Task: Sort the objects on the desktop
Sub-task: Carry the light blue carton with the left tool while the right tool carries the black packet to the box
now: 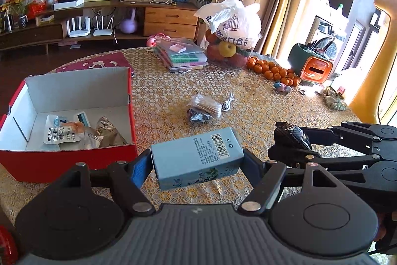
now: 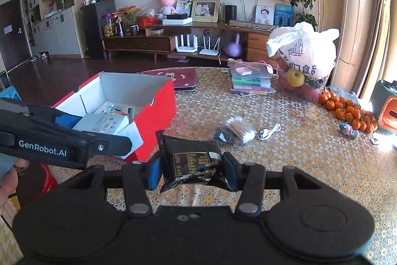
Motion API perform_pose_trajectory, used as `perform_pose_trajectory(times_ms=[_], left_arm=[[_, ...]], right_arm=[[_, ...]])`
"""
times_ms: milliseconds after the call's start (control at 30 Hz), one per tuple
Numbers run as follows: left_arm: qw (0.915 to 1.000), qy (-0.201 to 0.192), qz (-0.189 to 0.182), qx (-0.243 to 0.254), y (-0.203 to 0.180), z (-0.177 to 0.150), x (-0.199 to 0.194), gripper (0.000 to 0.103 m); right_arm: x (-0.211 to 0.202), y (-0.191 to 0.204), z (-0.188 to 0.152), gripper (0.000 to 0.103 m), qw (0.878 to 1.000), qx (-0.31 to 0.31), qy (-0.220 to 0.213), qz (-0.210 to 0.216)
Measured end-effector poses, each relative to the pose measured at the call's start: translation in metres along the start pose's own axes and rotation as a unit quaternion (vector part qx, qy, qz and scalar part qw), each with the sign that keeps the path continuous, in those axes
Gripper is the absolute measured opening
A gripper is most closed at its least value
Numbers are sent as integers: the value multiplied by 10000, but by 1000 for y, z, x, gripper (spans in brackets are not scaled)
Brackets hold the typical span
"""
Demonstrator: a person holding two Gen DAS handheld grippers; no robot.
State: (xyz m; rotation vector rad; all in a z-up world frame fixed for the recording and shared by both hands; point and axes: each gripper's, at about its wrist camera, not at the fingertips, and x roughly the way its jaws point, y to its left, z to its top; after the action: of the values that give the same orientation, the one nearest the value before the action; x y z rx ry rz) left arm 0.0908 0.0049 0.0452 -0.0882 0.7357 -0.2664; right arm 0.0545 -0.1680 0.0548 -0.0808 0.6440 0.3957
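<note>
My left gripper [image 1: 196,162] is shut on a light blue carton [image 1: 196,157] held above the table, just right of the red box [image 1: 74,160]. My right gripper [image 2: 191,169] is shut on a black snack packet [image 2: 191,162], also seen at the right of the left wrist view as the black packet [image 1: 292,134]. The red box [image 2: 158,111] is open, white inside, and holds several snack packets [image 1: 74,133]. In the right wrist view the left gripper [image 2: 104,131] holds the carton [image 2: 104,124] at the box's near corner.
A bag of cotton swabs [image 1: 207,106], a small dark packet [image 1: 198,117] and a white cable [image 1: 228,103] lie mid-table. Farther back are a stack of books [image 1: 181,56], a fruit bag [image 1: 233,26], tangerines [image 1: 273,71] and an orange-green holder [image 1: 312,63].
</note>
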Motion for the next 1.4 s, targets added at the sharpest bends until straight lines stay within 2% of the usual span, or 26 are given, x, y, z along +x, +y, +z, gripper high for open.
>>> perform_pose_trajectory(times_ms=[133, 633, 1033, 1400], left_arm=[[10000, -48, 69, -43, 16, -1, -12, 75], [9990, -118, 361, -220, 77, -4, -35, 75], [9962, -149, 725, -454, 128, 4, -35, 75], [9925, -139, 1062, -590, 167, 20, -20, 75]], right_arm=[[2, 16, 8, 50, 9998, -28, -27, 191], [28, 74, 32, 50, 9978, -461, -33, 477], [60, 105, 55, 50, 9951, -737, 34, 653], [96, 117, 76, 50, 9932, -852, 140, 785]])
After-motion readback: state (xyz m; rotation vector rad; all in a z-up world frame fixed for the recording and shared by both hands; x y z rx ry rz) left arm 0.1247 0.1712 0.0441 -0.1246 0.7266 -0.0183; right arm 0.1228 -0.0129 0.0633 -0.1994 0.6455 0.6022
